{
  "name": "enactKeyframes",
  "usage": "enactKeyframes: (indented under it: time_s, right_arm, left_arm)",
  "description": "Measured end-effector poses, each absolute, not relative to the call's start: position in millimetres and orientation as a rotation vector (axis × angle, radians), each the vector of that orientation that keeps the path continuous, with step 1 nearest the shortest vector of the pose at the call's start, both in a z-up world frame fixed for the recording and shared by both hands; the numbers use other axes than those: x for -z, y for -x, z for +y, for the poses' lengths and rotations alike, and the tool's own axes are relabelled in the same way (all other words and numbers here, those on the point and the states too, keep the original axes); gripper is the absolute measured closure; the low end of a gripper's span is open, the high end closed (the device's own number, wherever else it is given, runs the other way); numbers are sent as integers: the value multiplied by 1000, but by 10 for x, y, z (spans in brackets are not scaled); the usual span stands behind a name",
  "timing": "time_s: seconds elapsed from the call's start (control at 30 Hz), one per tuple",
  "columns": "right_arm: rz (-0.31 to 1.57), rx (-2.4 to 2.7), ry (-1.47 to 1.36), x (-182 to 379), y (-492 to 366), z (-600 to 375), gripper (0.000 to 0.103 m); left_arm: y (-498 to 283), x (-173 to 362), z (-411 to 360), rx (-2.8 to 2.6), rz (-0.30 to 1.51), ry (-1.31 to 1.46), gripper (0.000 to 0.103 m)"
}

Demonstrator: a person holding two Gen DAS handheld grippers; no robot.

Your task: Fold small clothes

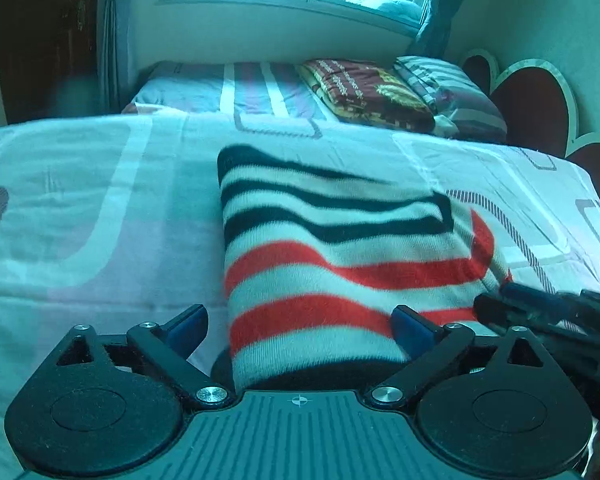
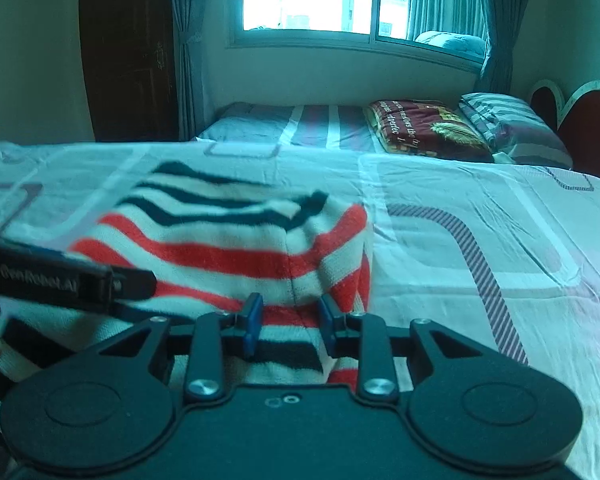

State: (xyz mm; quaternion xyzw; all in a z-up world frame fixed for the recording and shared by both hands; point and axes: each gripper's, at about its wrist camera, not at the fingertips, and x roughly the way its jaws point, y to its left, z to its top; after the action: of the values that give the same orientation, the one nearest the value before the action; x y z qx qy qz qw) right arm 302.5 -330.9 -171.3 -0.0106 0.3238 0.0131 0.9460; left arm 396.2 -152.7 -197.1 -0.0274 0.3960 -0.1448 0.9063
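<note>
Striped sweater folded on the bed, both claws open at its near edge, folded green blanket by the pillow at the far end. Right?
One thing is off: the blanket beside the pillow is dark red with yellow print, not green, as the right wrist view shows. The rest holds: the striped sweater lies folded on the bed, with the left claw and the right claw open at its near edge.

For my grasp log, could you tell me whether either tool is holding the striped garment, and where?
Neither holds it. The left tool is wide open around the striped garment; the right tool is open, its fingers apart over the near edge.
</note>
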Motion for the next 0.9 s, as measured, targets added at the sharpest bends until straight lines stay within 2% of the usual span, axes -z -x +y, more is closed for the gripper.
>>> enactKeyframes:
  time_s: [0.37, 0.67, 0.77, 0.9]
  right_arm:
    - [669, 11, 64, 1806, -3661, -3317, 74]
    - [676, 23, -14, 1862, -3629, -3448, 72]
    - [679, 7, -42, 1764, -3510, -3413, 68]
    - [673, -10, -61, 1658, -3295, -3390, 53]
  left_arm:
    - [-4572, 2114, -1501, 206, 861, 108, 10]
    - [-4389, 2085, -1492, 193, 837, 76, 10]
    - [-4241, 2027, -1419, 194, 838, 96, 10]
    - [-4073, 1943, -1365, 208, 845, 89, 10]
